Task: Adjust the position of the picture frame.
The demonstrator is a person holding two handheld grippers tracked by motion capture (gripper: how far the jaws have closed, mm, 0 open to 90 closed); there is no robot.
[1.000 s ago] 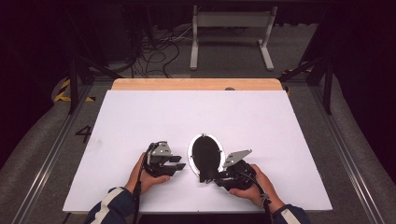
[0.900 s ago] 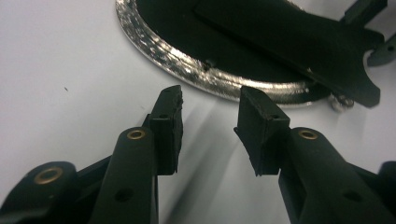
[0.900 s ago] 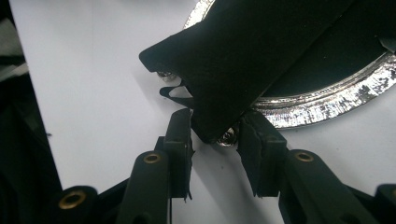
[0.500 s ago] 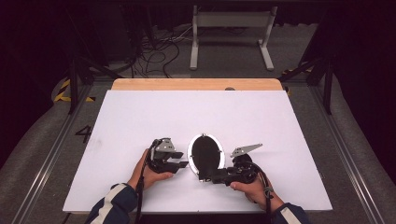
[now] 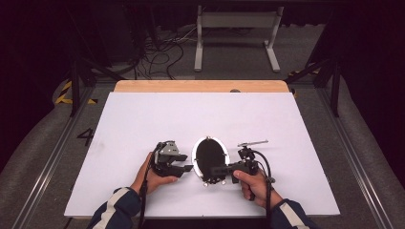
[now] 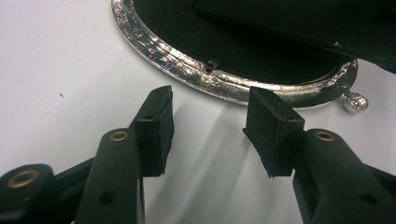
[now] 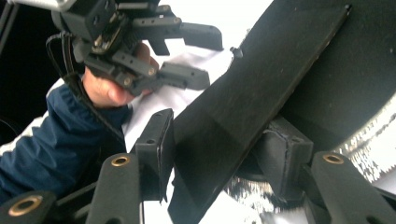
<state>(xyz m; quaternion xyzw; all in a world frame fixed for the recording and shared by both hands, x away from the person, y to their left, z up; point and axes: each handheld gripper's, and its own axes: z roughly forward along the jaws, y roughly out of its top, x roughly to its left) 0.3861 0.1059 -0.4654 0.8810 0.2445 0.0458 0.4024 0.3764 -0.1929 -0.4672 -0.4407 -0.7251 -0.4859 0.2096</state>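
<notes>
An oval picture frame (image 5: 210, 156) with a silver rim (image 6: 224, 86) lies face down on the white table (image 5: 200, 119), black back upward. Its black stand flap (image 7: 261, 79) is lifted off the back. My right gripper (image 5: 216, 171) comes in from the frame's near right and is shut on that flap, one pad on each side (image 7: 219, 140). My left gripper (image 5: 187, 162) rests just left of the frame, open, its pads a short way from the rim (image 6: 210, 116) with nothing between them. It also appears in the right gripper view (image 7: 201, 56), held by a hand with a blue sleeve.
A wooden strip (image 5: 200, 86) borders the table's far edge. Beyond it on the floor are cables (image 5: 157, 52) and a grey metal stand (image 5: 236, 33). Metal rails (image 5: 52, 157) run along both sides. A small ball foot (image 6: 355, 100) sticks out of the frame's rim.
My right hand has rolled and shifted slightly, so the grey plate on its gripper now stands edge-on, and the flap is raised. The left gripper has hardly moved.
</notes>
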